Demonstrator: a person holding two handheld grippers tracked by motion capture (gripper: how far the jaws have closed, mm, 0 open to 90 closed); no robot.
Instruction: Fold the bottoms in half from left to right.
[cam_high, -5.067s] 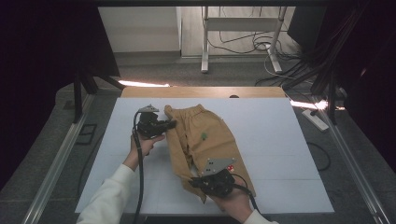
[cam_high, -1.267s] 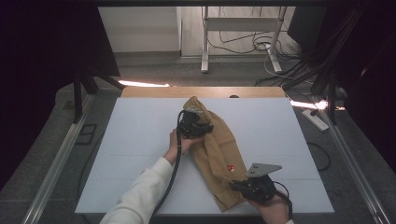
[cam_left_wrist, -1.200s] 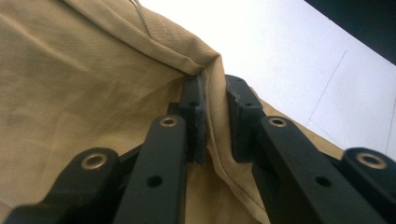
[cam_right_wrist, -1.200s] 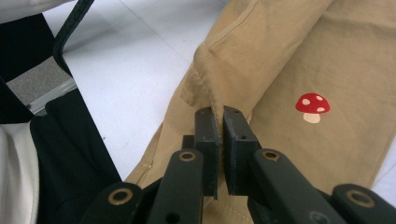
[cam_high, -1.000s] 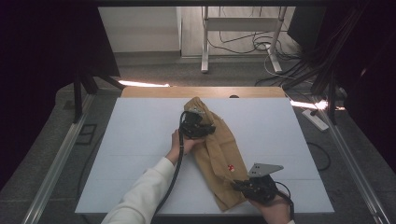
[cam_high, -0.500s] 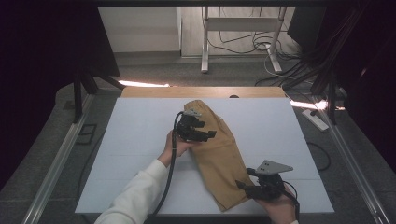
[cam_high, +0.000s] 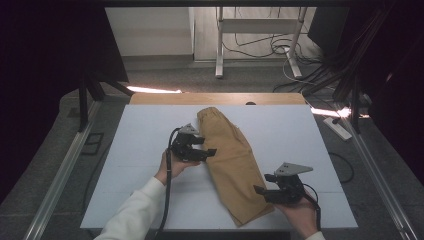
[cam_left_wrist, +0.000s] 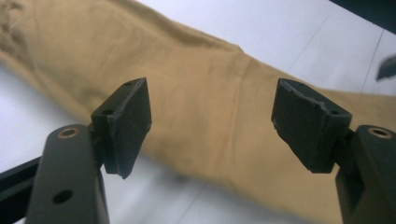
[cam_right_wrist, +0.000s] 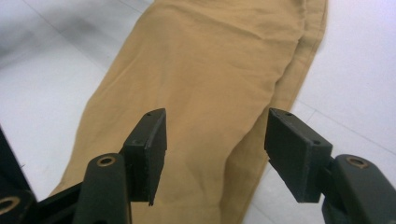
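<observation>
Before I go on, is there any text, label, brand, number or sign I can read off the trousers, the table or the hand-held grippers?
None: no readable word, number or sign in these pictures.
Tan trousers: plain cloth, no label or print visible.
White table: faint seam lines, no writing.
Left hand-held gripper and right hand-held gripper: black bodies, no marking legible.

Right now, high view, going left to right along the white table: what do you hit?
Left gripper → tan trousers → right gripper, all on the white table.
</observation>
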